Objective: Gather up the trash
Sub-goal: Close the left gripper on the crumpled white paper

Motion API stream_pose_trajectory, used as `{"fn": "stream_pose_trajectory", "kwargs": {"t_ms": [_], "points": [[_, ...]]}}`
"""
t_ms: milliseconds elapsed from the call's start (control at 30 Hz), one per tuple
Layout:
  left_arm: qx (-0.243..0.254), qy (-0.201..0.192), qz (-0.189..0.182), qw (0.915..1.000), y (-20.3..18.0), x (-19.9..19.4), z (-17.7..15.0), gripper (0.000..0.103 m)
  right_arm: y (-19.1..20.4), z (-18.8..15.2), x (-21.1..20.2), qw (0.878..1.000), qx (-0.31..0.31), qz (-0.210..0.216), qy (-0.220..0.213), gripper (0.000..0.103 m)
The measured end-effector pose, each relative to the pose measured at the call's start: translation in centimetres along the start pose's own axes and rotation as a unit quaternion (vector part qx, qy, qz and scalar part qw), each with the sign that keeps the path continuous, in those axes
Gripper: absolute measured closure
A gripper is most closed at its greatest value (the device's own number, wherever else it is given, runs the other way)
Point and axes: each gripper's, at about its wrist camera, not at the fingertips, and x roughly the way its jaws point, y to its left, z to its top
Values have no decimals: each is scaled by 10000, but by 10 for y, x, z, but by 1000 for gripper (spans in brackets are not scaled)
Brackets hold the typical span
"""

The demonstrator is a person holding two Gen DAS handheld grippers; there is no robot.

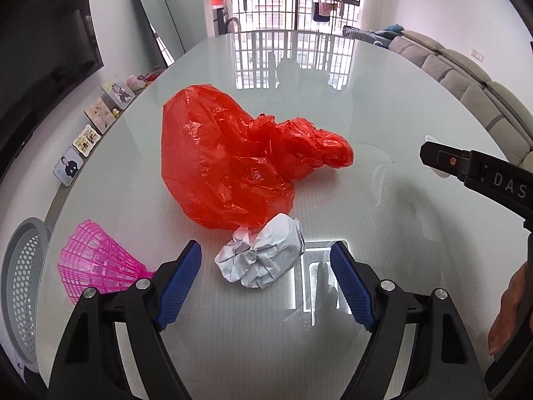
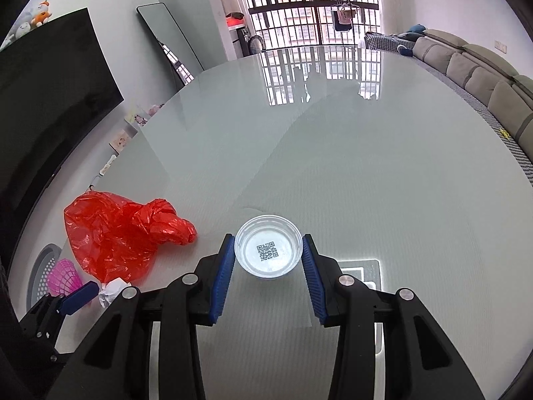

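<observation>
L gripper (image 1: 266, 260) hangs over the glass table (image 1: 383, 126), jaws wide apart, w/ the crumpled paper ball (image 1: 261, 256) sitting between the blue pads but not pinched; prob lining up a grab. Red plastic bag (image 1: 233, 156) lies just past the paper at 12 o'clock, touching it. Pink shuttlecock (image 1: 96, 260) sits at 9 o'clock near the table edge, grey perforated bin (image 1: 23, 286) beyond it, off the table; likely where the trash goes. R gripper (image 2: 269, 250) is clamped about halfway shut on a small clear plastic cup (image 2: 268, 246), pads pressing both sides, QR code on its base. Looks carried above the table, prob bin-bound. Bag is at its 9 o'clock.
</observation>
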Motion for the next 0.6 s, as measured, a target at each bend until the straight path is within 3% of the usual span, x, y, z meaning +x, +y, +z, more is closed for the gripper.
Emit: {"fn": "stream_pose_trajectory", "kwargs": {"t_ms": [100,200,600], "points": [[-48,87,-26,9999,1,6,-2,41,-3,-1,-3,10000,-30,3,-2,64],[-42,37,-39,10000,1,4,-3,60,-3,2,-3,10000,-39,10,3,64],[215,-217,-24,9995,-5,-29,-25,62,-2,4,2,10000,-39,9,52,64]]}}
